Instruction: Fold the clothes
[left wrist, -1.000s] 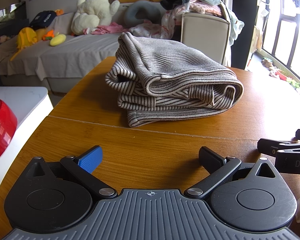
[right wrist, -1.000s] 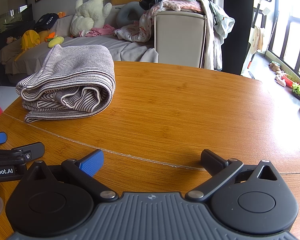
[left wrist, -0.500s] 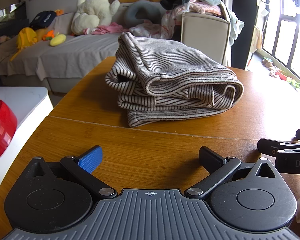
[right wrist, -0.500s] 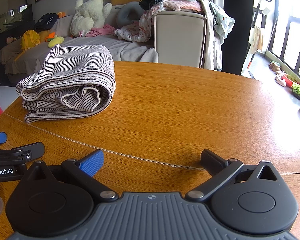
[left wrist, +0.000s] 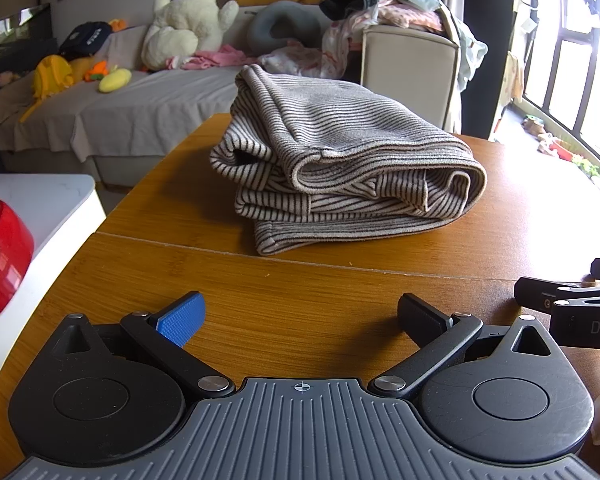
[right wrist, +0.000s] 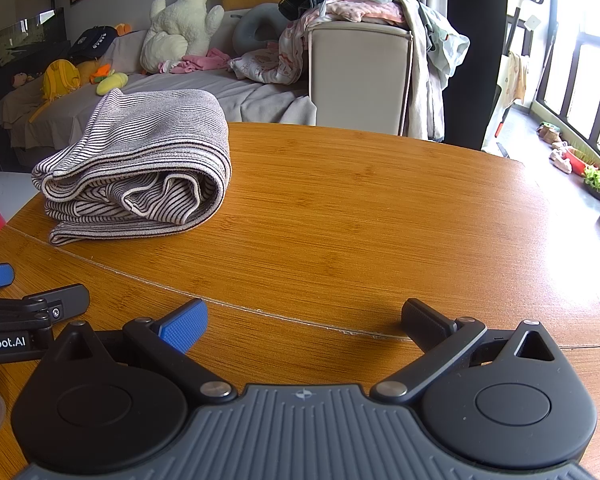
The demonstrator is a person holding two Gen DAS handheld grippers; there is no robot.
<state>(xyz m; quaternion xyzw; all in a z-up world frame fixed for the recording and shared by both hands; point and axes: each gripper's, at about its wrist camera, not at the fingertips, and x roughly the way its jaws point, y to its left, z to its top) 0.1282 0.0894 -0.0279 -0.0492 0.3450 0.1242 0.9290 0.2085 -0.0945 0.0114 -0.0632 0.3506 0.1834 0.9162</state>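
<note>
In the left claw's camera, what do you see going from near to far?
Open left claw → round wooden table → folded brown-and-white striped cloth → grey-covered sofa → white plush duck.

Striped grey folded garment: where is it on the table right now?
The striped grey folded garment lies on the round wooden table, straight ahead in the left wrist view and far left in the right wrist view, beyond the table's seam, untouched.

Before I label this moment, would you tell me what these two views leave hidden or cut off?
- Striped garment: both views show a folded bundle; its type and inner layers are hidden by its own folds.
- Red object: cut by the left wrist view's left edge.
- Right claw: in the left wrist view, cut by the right edge.
- Clothes pile behind the table: items overlap, too jumbled to separate.
</note>
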